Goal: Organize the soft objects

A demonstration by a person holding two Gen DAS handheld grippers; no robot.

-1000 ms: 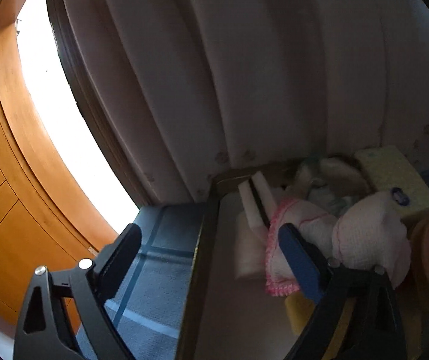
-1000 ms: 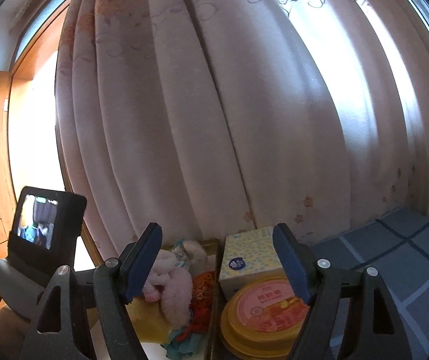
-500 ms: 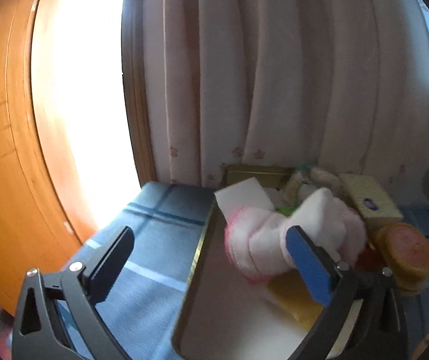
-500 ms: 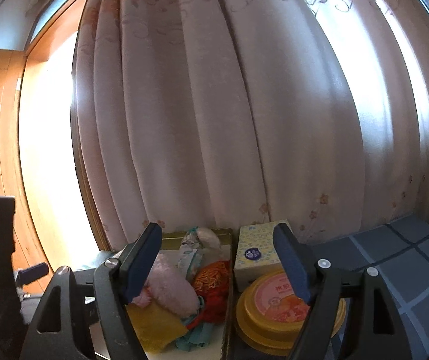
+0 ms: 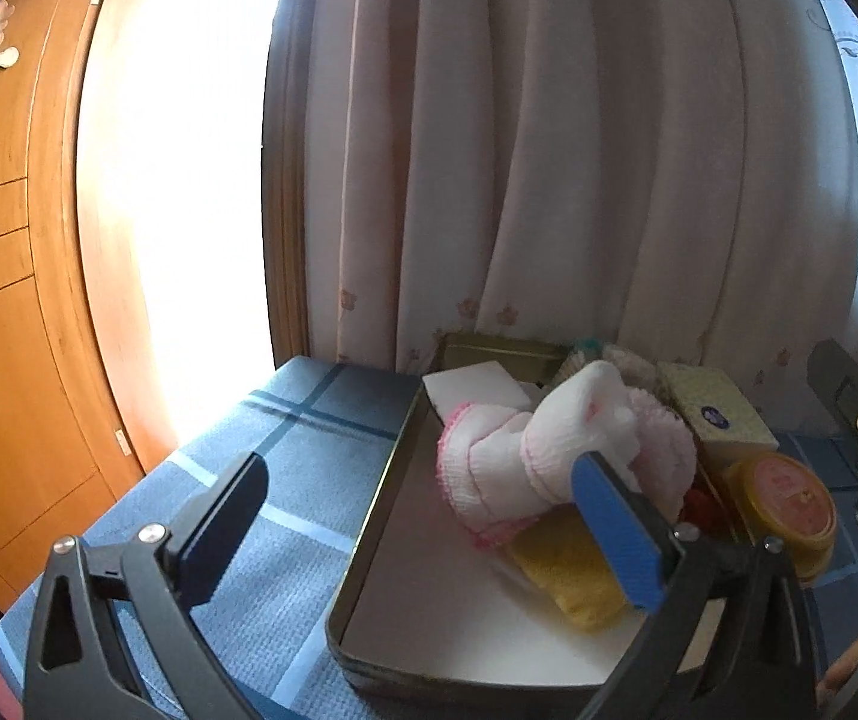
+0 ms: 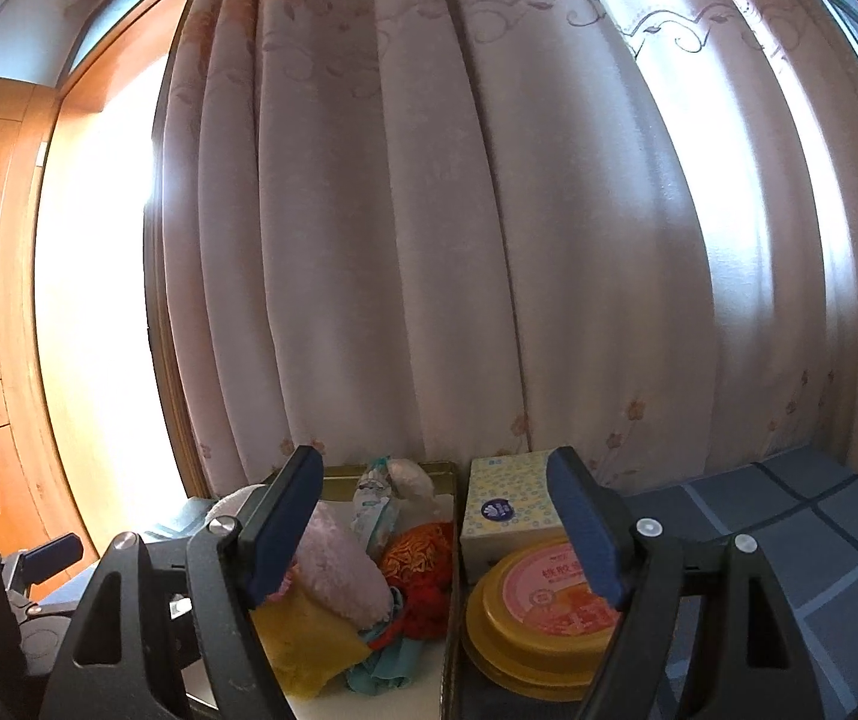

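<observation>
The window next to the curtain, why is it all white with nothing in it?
Left wrist view: daylight overexposes the window, washing it blank. Right wrist view: the same glare, and the curtain bulges because the fisheye lens bends straight lines.

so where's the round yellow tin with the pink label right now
The round yellow tin with the pink label sits on the blue checked cloth, just right of the metal tray and directly in front of the patterned tissue box.

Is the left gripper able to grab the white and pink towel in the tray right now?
Probably yes. The left gripper is open and empty, and the rolled white and pink towel lies on top in the tray, just ahead, with nothing covering it.
</observation>
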